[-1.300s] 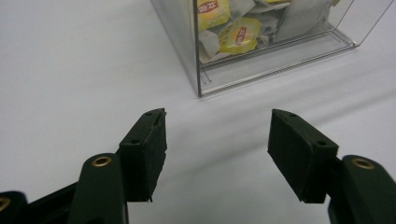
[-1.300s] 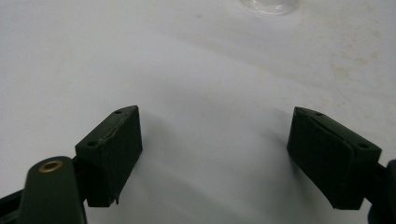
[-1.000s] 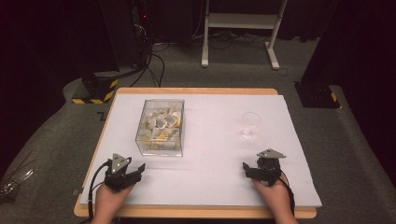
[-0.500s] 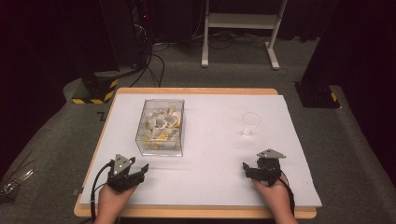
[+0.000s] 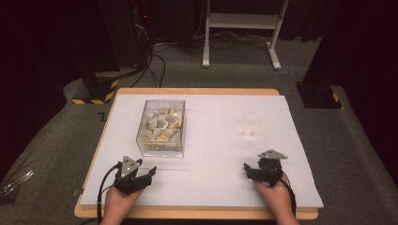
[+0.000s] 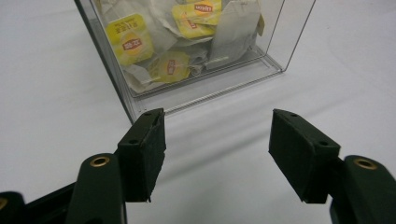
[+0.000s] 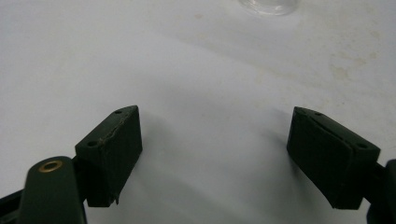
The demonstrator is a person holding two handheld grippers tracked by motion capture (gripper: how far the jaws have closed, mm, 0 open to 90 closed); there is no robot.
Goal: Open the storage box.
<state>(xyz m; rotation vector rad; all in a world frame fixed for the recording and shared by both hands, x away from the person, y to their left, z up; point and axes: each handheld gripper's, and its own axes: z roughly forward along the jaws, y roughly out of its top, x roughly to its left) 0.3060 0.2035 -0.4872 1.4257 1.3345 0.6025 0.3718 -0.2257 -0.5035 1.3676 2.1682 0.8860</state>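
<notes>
From above, the left gripper (image 5: 141, 177) rests near the table's front edge, just short of the clear box (image 5: 162, 127) of tea bags (image 5: 162, 123); its jaws have just been opening, nothing between them. The right gripper (image 5: 257, 169) sits well apart on the white sheet (image 5: 211, 140), with the glass (image 5: 251, 125) beyond it.

Along the left gripper (image 6: 217, 156), the jaws stand released, the box (image 6: 140, 100) near corner just past one tip, yellow-tagged tea bags (image 6: 168, 67) piled inside.

Along the right gripper (image 7: 215, 156), the jaws gape over bare sheet (image 7: 196, 70), the glass (image 7: 268, 5) base ahead at the top edge.
</notes>
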